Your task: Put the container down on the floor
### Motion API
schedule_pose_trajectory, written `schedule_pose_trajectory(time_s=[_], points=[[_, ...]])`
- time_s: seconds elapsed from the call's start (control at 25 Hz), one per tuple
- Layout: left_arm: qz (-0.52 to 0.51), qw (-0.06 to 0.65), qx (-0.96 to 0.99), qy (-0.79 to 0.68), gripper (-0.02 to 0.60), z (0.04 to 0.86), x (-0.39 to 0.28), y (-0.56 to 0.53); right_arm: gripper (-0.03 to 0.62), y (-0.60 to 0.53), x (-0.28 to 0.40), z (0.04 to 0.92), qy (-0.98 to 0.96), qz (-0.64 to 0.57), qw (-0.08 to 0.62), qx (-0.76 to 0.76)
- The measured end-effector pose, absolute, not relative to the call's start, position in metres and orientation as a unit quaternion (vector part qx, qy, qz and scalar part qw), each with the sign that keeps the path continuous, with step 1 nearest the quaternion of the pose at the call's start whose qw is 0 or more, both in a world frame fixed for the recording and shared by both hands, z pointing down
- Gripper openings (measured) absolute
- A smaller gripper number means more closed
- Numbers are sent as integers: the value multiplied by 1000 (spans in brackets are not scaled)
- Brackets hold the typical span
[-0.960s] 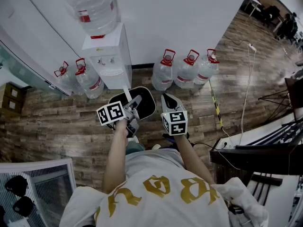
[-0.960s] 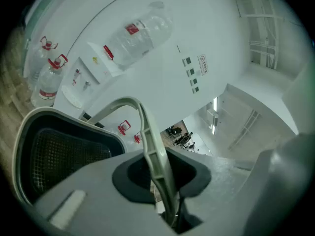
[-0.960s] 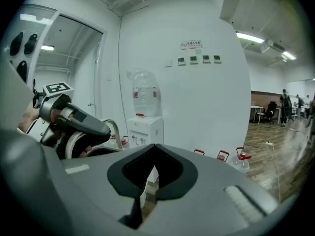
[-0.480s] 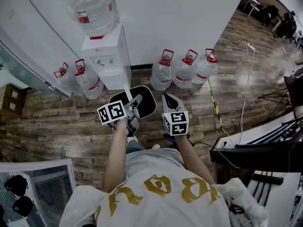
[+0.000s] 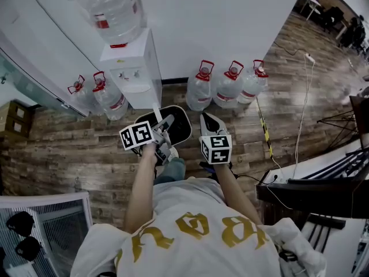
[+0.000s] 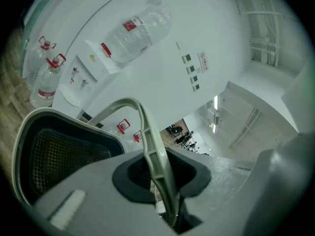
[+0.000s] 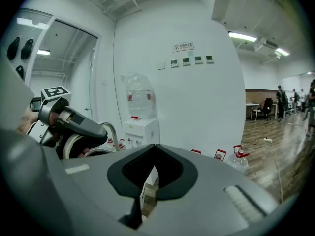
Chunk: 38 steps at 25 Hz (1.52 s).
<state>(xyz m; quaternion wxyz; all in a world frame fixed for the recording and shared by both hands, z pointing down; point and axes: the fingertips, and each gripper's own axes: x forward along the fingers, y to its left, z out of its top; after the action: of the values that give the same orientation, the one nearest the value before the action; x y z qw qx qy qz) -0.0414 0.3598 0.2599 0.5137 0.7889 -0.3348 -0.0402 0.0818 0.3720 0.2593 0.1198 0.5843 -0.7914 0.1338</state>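
Note:
The container (image 5: 179,123) is a black oval basket with a pale rim and a pale hoop handle (image 6: 156,166). In the head view it hangs over the wooden floor in front of the water dispenser. My left gripper (image 5: 165,127) is shut on that handle, which runs between its jaws in the left gripper view, with the mesh-lined basket (image 6: 59,156) to the left. Just right of the basket, my right gripper (image 5: 209,121) is level with it and touches nothing. Its jaws meet at the tips with nothing between them (image 7: 153,151).
A white water dispenser (image 5: 131,68) with a big bottle (image 5: 114,10) stands against the wall ahead. Water jugs stand on the floor to its right (image 5: 228,85) and left (image 5: 95,96). A cable (image 5: 300,108) crosses the floor; a dark desk (image 5: 323,186) is at right, a wire rack (image 5: 55,224) bottom left.
Both grippers and the hanging container have drifted slightly right and nearer to the person. The left gripper's hold on the handle is unchanged.

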Motion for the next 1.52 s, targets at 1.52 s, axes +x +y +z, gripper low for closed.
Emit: schedule_pose_trajectory(time_s=[1.52], points=[[-15, 542, 792, -280, 57, 325, -15, 20, 26, 50, 133, 303, -710, 214, 139, 656]])
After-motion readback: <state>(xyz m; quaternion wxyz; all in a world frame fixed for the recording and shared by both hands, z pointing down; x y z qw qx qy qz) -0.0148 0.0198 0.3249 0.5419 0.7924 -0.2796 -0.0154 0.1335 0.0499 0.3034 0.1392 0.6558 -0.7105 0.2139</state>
